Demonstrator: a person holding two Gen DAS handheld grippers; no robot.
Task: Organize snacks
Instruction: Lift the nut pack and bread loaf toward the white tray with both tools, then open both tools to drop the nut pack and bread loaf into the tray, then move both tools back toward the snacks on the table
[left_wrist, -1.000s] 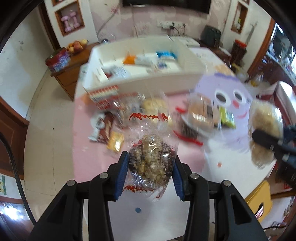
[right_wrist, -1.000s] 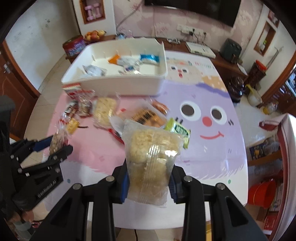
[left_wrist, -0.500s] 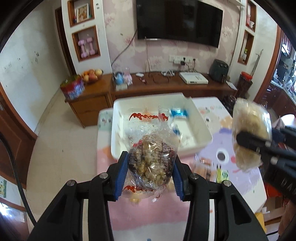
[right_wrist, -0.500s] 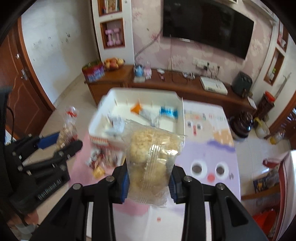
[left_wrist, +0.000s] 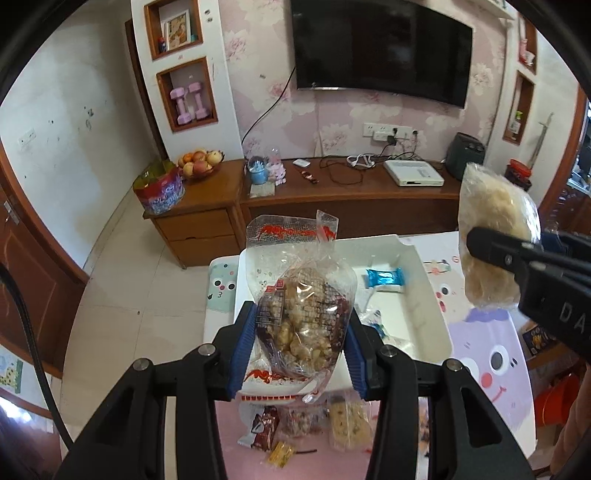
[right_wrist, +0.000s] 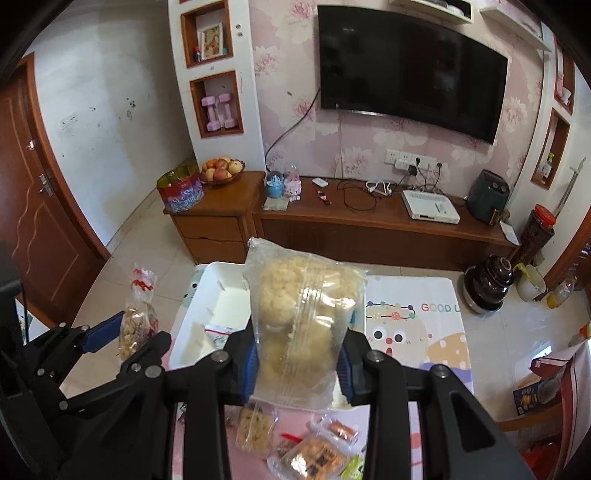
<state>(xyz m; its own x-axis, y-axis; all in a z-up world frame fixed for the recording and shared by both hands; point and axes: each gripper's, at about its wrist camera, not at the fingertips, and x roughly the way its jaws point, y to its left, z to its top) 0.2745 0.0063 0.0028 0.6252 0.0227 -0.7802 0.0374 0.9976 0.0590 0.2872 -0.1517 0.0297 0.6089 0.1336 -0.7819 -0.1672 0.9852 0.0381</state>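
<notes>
Clamped upright in the left gripper (left_wrist: 299, 341), a clear bag of brown nut clusters (left_wrist: 304, 317), long axis vertical, red-printed top seal uppermost. Pinched likewise in the right gripper (right_wrist: 297, 360), a pale rice-puff packet (right_wrist: 303, 332), standing on end. Below, loose snacks (right_wrist: 291, 443) on the pink table (left_wrist: 491, 343); beyond, the white bin (left_wrist: 413, 306) holding a blue-wrapped candy (left_wrist: 384, 277).

black left gripper (left_wrist: 299, 347), blue jaws, silver screws — black cable
</notes>
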